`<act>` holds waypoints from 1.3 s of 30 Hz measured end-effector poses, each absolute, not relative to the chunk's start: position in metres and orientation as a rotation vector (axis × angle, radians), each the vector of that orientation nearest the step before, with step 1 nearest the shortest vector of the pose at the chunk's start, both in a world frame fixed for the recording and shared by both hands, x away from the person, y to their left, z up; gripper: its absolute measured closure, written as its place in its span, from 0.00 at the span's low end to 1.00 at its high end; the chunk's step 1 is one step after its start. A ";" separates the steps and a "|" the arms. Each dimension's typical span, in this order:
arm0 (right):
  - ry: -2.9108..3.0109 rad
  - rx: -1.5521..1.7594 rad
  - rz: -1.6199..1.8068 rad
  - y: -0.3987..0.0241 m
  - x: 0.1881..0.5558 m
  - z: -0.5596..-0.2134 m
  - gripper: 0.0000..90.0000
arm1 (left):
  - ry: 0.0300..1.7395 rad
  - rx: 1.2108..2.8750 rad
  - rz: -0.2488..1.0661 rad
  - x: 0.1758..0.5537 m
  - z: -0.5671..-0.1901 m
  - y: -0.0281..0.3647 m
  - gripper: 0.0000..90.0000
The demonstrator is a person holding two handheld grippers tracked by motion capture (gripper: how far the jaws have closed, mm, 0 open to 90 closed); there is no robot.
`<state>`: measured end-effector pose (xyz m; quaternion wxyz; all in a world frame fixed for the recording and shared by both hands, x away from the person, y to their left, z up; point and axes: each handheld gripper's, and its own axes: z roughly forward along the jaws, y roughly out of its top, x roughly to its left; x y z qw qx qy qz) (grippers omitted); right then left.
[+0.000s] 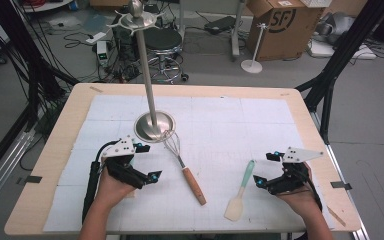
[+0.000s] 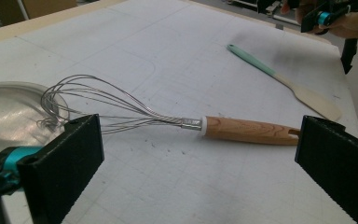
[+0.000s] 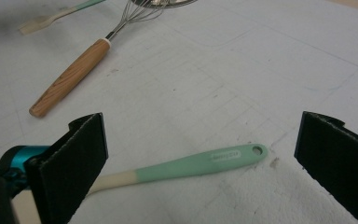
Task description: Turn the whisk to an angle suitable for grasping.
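Jaws of both grippers gape wide, nothing between the pads. Left gripper [image 1: 145,161] sits at 9 o'clock of the whisk [image 1: 182,161]; right gripper [image 1: 265,169] at 3 o'clock of the spatula [image 1: 241,191]. High view alone gives the tall steel utensil stand [image 1: 148,90], round base touching the whisk wires. Left gripper view adds wood grain and a slot in the whisk handle [image 2: 249,130]. Right gripper view shows the mint spatula handle [image 3: 200,161], embossed lettering, hang hole, cream blade end.
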<state>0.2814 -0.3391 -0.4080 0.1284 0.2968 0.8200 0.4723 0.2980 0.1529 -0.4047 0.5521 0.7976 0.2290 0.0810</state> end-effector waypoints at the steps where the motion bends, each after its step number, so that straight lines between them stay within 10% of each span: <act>1: 2.382 0.865 1.379 -0.340 0.281 -0.408 0.01 | 0.538 1.889 0.196 0.299 -0.405 0.152 0.02; 39: 2.460 0.819 1.352 -0.307 0.279 -0.408 0.01 | 0.545 1.888 0.215 0.296 -0.405 0.162 0.02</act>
